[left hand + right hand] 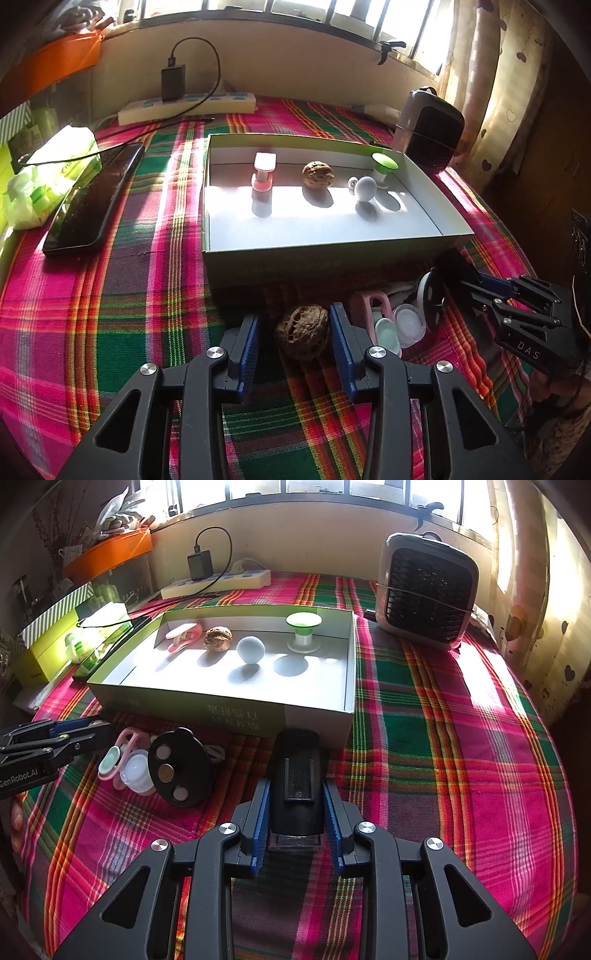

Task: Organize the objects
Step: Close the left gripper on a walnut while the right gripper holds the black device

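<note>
My left gripper (294,314) stands open around a brown walnut (303,332) on the plaid cloth; a gap shows at the left pad. The right gripper (295,783) is shut on a black oblong device (297,760) in front of the open box (184,705). The box holds a pink clip (183,635), a second walnut (218,638), a pale ball (250,649) and a green-topped spool (303,631). Between the grippers lie a black disc (177,768), a clear round jar (136,770) and a pink clip with a mint pad (123,740).
A black phone (92,199) and a tissue pack (48,177) lie left of the box. A power strip (184,107) with a charger sits at the back by the wall. A small heater (424,590) stands at the back right. Plaid cloth stretches to the right.
</note>
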A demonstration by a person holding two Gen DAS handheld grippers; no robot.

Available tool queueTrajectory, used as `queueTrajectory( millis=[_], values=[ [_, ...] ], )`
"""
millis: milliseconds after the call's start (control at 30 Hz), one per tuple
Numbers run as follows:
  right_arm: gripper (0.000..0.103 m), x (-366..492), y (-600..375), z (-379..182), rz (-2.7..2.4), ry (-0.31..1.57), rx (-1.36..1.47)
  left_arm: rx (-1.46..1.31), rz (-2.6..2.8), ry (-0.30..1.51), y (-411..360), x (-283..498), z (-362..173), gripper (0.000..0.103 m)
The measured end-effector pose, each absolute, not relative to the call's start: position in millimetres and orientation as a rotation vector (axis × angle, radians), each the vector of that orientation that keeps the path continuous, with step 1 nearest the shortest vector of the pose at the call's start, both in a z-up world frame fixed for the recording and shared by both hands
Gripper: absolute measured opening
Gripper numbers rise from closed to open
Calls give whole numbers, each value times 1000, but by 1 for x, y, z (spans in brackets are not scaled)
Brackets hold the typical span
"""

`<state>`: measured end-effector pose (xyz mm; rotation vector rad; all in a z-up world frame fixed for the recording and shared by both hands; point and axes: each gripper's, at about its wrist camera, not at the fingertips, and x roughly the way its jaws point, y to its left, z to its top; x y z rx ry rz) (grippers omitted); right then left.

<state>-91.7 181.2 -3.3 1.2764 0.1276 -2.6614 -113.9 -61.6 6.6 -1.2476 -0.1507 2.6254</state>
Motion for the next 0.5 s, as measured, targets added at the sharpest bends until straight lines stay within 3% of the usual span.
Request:
queueTrajectory(
  millis=[100, 500],
  values=[
    [29, -92, 182, -3, -2662, 129, 1276, -1249, 2623, -154, -62, -114, 7, 28],
    [29, -92, 181, -3, -2662, 127, 1277, -1246, 2624, -160, -62, -113, 6, 28]
  ],
)
